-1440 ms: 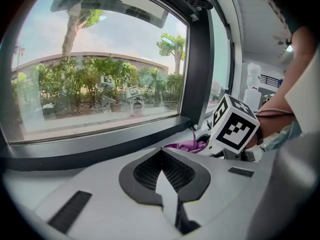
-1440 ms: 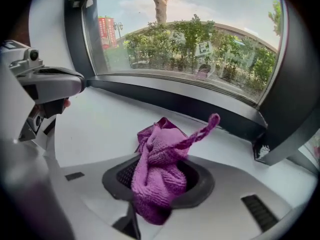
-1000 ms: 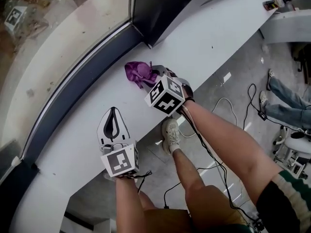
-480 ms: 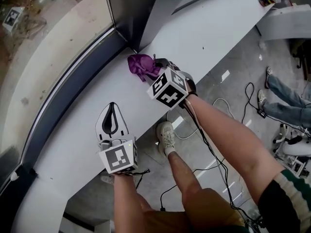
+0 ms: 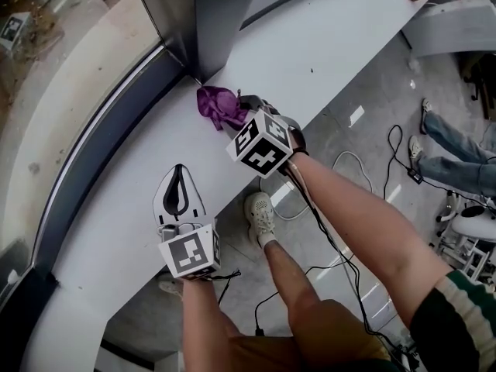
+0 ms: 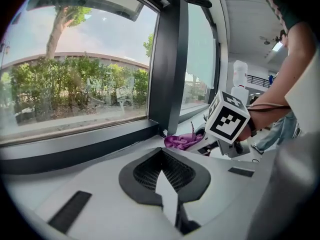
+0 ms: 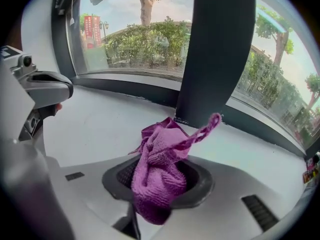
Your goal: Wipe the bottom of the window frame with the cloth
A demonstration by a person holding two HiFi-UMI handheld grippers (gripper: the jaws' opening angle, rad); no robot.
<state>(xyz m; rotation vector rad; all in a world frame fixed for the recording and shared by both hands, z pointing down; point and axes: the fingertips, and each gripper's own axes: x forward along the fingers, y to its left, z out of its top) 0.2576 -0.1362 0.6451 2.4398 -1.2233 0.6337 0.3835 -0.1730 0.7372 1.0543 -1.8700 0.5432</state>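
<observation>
Right gripper (image 7: 159, 196): jaws clamped on purple cloth (image 7: 160, 169); cloth bunched, one corner sticking up. Cloth over white sill (image 5: 325, 45), near base of dark mullion (image 5: 213, 22), beside window frame bottom rail (image 5: 101, 149). Left gripper (image 6: 161, 156): jaws together, nothing held, over sill, apart from cloth.

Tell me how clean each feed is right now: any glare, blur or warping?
Head view: sharp, even daylight, but the window glass is hazy with reflections. Left gripper view: fisheye bows the window frame, corners go dark. Right gripper view: the cloth is well lit, slightly soft at its lower edge near the lens; the post behind is backlit.
</observation>
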